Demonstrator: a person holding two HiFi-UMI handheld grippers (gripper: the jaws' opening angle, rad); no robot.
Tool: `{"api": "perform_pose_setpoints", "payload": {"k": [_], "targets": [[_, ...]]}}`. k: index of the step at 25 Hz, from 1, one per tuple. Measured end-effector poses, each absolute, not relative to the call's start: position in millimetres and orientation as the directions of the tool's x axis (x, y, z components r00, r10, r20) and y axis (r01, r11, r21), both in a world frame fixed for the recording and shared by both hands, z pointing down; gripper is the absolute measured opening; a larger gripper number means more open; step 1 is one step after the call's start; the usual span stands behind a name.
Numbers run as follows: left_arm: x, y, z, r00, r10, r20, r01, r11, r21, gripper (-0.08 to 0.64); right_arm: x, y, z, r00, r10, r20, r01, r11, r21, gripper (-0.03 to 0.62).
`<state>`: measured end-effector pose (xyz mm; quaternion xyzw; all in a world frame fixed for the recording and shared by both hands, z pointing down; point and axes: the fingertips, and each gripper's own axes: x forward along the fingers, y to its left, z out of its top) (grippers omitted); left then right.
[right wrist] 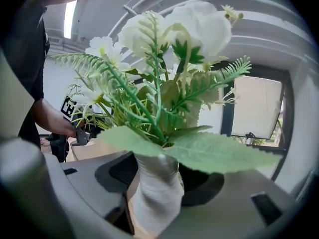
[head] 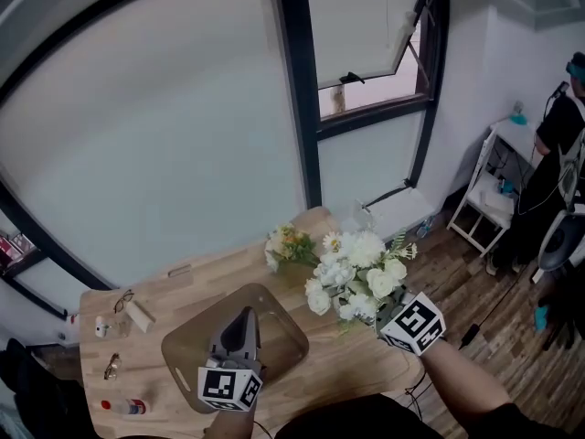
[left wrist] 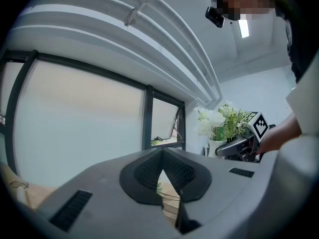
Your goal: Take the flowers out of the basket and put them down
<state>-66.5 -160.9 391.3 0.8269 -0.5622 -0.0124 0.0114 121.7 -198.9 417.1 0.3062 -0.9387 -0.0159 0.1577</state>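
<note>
My right gripper (head: 391, 311) is shut on the white-wrapped stem (right wrist: 155, 193) of a white flower bouquet (head: 358, 273), held upright above the right side of the wooden table (head: 183, 286). In the right gripper view the blooms and green leaves (right wrist: 164, 73) fill the middle. The brown basket (head: 283, 337) sits at the table's front, left of the bouquet, with nothing showing inside it. My left gripper (head: 242, 318) hangs over the basket, jaws shut with nothing visible between the tips (left wrist: 162, 158). A second, yellow-and-white bouquet (head: 288, 243) lies at the table's far edge.
Glasses (head: 122, 300), a small block (head: 140, 315) and small bottles (head: 123, 407) lie on the table's left part. A large window stands behind the table. A person (head: 562, 144) and a white shelf (head: 494, 195) are at the far right.
</note>
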Motion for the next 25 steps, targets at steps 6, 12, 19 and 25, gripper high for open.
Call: {"api": "perform_pose_setpoints", "payload": {"k": [6, 12, 19, 25], "targets": [[-58, -163, 405, 0.364, -0.931, 0.004, -0.930, -0.363, 0.063, 0.003, 128, -202, 435, -0.758, -0.587, 0.284, -0.578, 0.807, 0.125, 0.273], [-57, -168, 410, 0.352, -0.936, 0.020, -0.935, -0.351, 0.039, 0.003, 125, -205, 455, -0.777, -0.556, 0.295, -0.551, 0.828, 0.107, 0.273], [-67, -166, 417, 0.320, -0.946, 0.042, -0.947, -0.319, 0.044, 0.003, 116, -205, 478, -0.793, -0.524, 0.310, -0.523, 0.847, 0.092, 0.273], [-66, -167, 429, 0.309, -0.949, 0.063, -0.950, -0.305, 0.062, 0.003, 119, -207, 498, -0.785, -0.526, 0.327, -0.529, 0.844, 0.086, 0.273]]}}
